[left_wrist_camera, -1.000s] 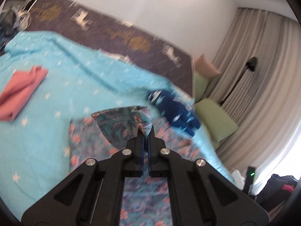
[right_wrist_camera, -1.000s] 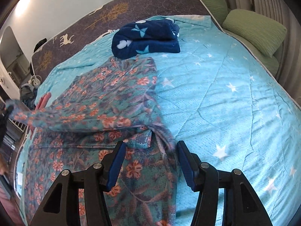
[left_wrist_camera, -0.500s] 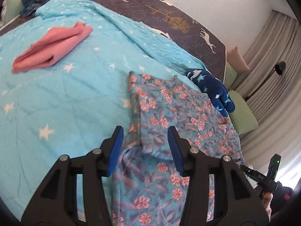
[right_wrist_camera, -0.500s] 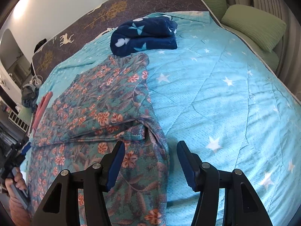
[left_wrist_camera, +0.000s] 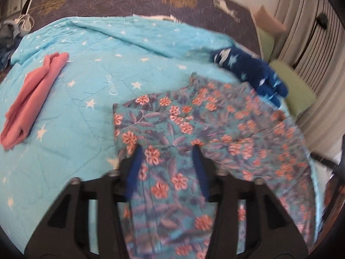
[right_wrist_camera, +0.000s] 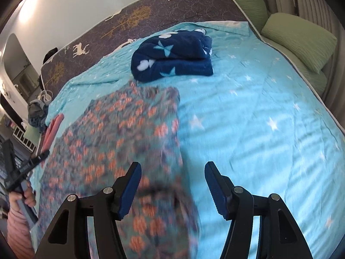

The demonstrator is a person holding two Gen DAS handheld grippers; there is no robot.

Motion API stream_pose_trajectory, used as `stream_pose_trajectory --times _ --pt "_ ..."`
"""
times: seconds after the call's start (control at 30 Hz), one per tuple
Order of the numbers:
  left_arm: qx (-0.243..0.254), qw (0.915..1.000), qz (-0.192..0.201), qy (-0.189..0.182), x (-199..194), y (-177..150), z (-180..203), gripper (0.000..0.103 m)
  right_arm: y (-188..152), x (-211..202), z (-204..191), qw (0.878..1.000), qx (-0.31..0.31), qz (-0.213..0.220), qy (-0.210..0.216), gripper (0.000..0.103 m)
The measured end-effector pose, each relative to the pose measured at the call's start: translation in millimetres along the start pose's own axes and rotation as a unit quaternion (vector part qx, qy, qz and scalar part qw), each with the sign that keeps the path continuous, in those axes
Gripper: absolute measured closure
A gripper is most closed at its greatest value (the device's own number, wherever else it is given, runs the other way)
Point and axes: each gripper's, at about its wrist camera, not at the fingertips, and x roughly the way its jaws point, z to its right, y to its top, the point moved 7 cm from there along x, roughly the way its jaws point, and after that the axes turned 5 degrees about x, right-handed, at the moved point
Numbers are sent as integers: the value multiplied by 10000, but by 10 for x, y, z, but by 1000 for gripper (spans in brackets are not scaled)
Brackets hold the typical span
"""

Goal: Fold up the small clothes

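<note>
- Floral garment (left_wrist_camera: 189, 129): teal cloth with orange-pink flowers, spread flat on the star-print blue quilt (left_wrist_camera: 90, 82) of the bed; it is the reference for all entries below.
- Left gripper (left_wrist_camera: 167, 151): poised over the garment's near part, pointing steeply down; jaws part-open and closing, floral cloth showing between them, no pad seen pressing on it.
- Right gripper (right_wrist_camera: 172, 168): at the garment's near right edge; jaws wide and opening, with blurred floral cloth and bare quilt in the gap, nothing gripped.
- Folded navy garment (right_wrist_camera: 172, 58): white and blue shapes, just beyond the floral garment's far end.
- Folded pink garment (left_wrist_camera: 32, 99): well apart, to the floral garment's left.
- Green pillows (right_wrist_camera: 299, 38): off the quilt's far right side, beyond the navy garment.
- Person's hand (right_wrist_camera: 23, 196): left of the floral garment, around the left gripper's handle.
</note>
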Motion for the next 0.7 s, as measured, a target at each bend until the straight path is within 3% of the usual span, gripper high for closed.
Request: stream_pose_trajectory --times 0.03,0.13,0.3,0.33,0.37,0.4,0.47,0.57,0.6,0.67,0.7 --pt "40 10000 -64 16 44 1 17 99 85 59 -24 10000 9 -15 35 40" --pt "76 9999 56 -83 45 37 78 102 314 255 -68 9998 108 -87 126 40" --pt "300 9968 695 -255 -265 214 218 102 588 653 20 9974 601 -341 208 41" --pt "335 9964 746 -227 -293 247 217 102 614 746 24 9958 688 -496 344 59" --pt "370 9958 828 -119 -338 283 183 102 618 798 11 9952 669 -597 402 99" --pt "371 9955 871 -18 -358 304 139 102 625 832 -1 9949 628 -668 415 97" --pt "337 9957 858 115 -341 317 37 102 694 742 3 9971 583 -315 369 98" --pt "114 9987 499 72 -151 205 -138 102 831 533 161 9975 572 386 -137 99" --pt "1 9995 327 13 -62 141 -173 101 863 507 231 9966 566 511 -307 99" --pt "-66 9999 78 39 61 28 -192 77 873 580 337 9973 656 279 -179 96" --pt "-79 9999 53 52 79 -12 -185 70 843 635 375 9970 773 50 33 95"
